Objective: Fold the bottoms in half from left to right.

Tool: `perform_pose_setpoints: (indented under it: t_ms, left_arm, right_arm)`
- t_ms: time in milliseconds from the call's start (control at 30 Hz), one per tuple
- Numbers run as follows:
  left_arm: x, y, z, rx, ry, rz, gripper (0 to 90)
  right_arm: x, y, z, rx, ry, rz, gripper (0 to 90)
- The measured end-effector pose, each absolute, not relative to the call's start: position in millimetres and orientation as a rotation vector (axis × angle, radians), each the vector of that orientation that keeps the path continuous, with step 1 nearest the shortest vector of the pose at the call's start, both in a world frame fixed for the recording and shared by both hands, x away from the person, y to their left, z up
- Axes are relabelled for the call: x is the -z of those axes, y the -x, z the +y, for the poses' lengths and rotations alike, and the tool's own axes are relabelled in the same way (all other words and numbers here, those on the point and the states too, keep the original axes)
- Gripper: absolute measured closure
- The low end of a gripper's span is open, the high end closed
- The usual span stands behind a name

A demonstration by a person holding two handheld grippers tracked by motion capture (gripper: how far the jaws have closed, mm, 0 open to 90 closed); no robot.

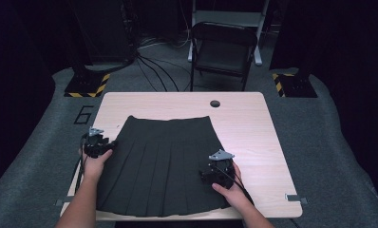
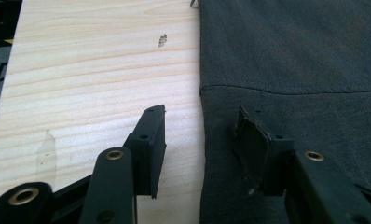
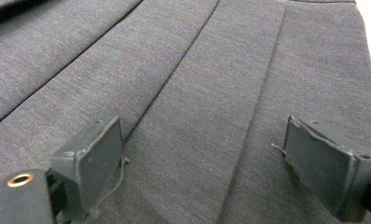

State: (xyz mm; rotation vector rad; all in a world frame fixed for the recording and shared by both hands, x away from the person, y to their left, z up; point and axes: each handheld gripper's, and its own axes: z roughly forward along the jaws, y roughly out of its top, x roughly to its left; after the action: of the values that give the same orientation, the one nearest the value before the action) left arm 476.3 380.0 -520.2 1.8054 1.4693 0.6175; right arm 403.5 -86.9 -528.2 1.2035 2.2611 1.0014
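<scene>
While one black pleated skirt (image 1: 161,164) lies flat on the bench (image 1: 253,128), two grippers work its sides, the left gripper (image 2: 202,144) with jaws spread astride its edge seam, the right gripper (image 3: 204,168) with jaws spread wide over the pleats; the high view adds one folding chair (image 1: 222,50).
</scene>
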Motion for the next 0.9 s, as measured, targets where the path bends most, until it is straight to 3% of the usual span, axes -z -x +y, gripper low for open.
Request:
perform_pose_setpoints:
  t_ms: [500,667,900]
  left_arm:
    - [524.5,-479.6,370.4,-0.550,-1.826,1.441,59.6]
    - [524.8,-482.1,362.9,-0.572,-1.850,1.417,49.0]
    - [523.9,-491.1,357.6,-0.576,-1.839,1.451,43.9]
  right_arm:
    - [528.2,-403.5,-86.9,-1.002,-1.204,2.261,11.3]
    - [528.2,-403.5,-86.9,-1.002,-1.203,2.261,11.3]
    - [528.2,-403.5,-86.9,-1.001,-1.203,2.262,11.3]
